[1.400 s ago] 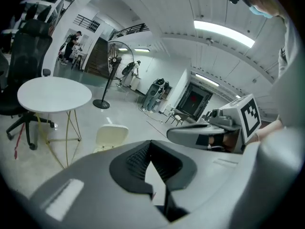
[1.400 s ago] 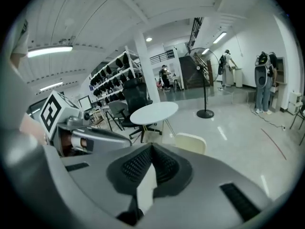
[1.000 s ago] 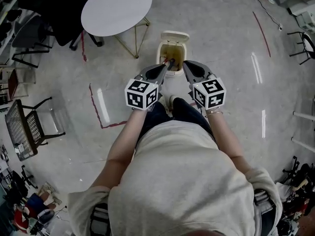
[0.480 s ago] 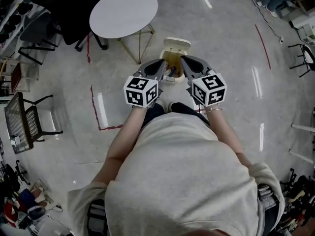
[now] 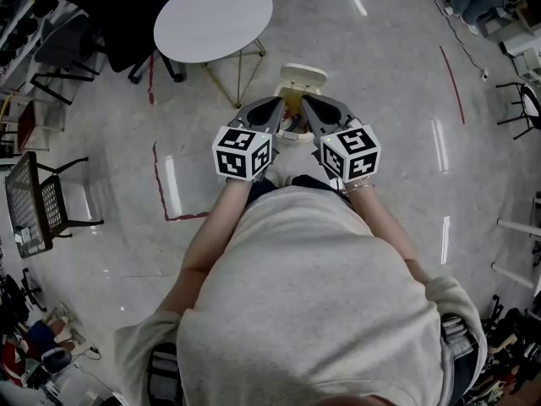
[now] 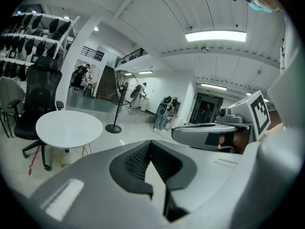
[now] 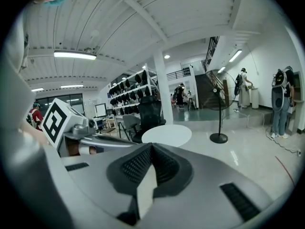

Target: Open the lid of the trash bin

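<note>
The trash bin (image 5: pixel 292 101) at 12 o'clock, lid (image 5: pixel 304 76) up, was half hidden. The left hand-held gripper (image 5: pixel 275 106) and the right hand-held gripper (image 5: pixel 308 105) were closed, empty.

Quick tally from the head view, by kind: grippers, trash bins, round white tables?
Grippers: 2 (left gripper, right gripper)
Trash bin: 1
Round white table: 1
Total: 4

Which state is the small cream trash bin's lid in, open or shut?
Open: the lid is tipped back behind the cream trash bin, showing its yellowish inside.
</note>
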